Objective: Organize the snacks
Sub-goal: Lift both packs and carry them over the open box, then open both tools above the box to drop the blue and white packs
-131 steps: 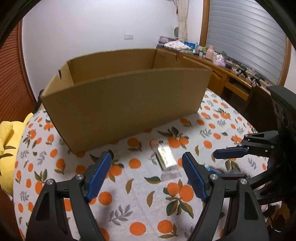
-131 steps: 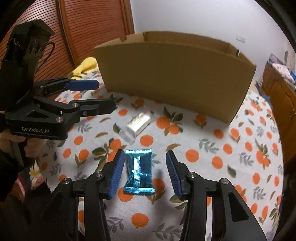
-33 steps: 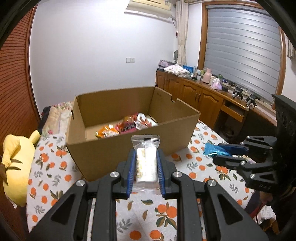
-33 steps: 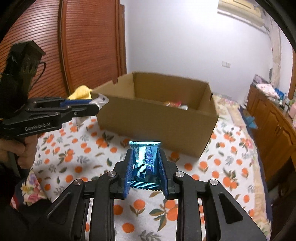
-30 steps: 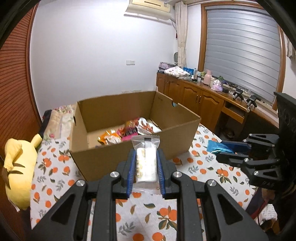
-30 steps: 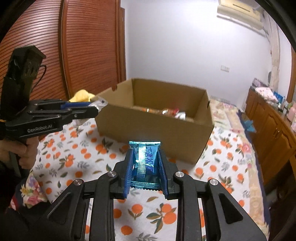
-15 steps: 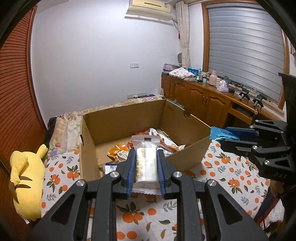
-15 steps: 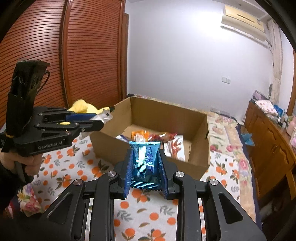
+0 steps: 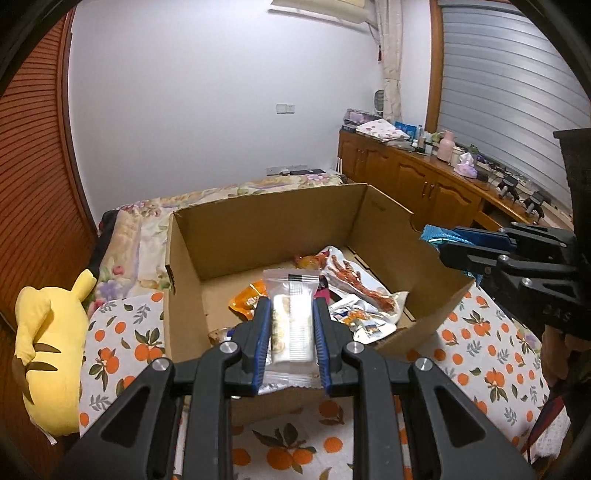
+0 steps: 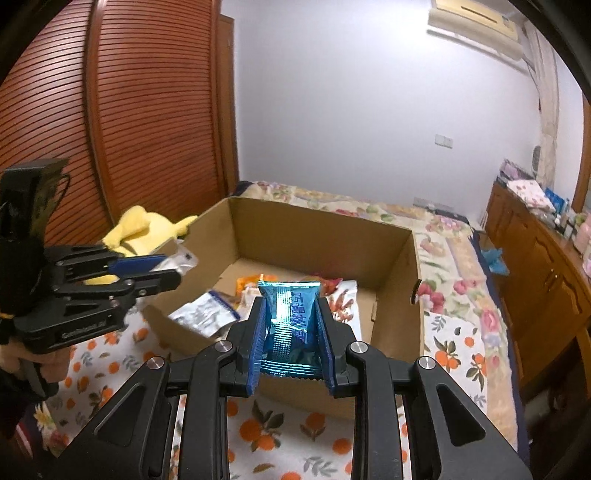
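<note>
Left gripper (image 9: 291, 325) pinching clear cracker packet (image 9: 293, 314) | right gripper (image 10: 291, 332) pinching blue foil packet (image 10: 290, 325) | risk: early release probably drops them short of the cardboard box (image 9: 266, 218) near wall.

I am looking into a home, most likely a bedroom. Behind the cardboard box (image 9: 280, 221) I see a bed (image 10: 369, 210) with a flowered cover. To the left of the box lies a yellow plush toy (image 9: 48, 332). To its right stand wooden cabinets (image 9: 406, 177) with bottles and folded cloth on top. Above them hang a curtain (image 9: 391, 48) and an air conditioner (image 10: 476, 18).
</note>
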Tool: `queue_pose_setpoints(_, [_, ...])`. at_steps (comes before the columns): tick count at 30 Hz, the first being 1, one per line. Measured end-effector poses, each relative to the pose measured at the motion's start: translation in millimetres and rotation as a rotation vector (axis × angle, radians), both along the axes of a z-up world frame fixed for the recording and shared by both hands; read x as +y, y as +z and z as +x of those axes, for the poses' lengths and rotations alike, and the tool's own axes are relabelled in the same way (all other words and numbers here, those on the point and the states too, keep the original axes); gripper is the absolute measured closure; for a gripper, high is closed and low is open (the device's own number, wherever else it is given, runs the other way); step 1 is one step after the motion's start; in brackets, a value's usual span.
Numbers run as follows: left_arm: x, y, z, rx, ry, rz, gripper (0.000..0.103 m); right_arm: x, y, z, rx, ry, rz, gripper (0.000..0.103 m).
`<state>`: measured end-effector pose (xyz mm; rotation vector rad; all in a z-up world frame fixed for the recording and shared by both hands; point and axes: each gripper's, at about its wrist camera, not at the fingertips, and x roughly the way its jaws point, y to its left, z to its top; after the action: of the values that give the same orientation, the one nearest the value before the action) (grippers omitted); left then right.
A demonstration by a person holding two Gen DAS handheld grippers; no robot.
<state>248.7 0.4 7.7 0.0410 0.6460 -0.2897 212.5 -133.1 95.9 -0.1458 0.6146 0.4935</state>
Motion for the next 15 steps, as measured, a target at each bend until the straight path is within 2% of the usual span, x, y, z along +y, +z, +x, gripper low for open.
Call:
queue_pose_setpoints(5, [3, -4, 14, 0.025, 0.007, 0.010, 0.082, -3, -4, 20, 0.045, -0.017, 0.022, 0.078])
queue_pose_setpoints(15, [10, -16, 42, 0.076, 0.046, 0.039, 0.082, 4, -15, 55, 0.093, -0.062, -0.021, 0.078])
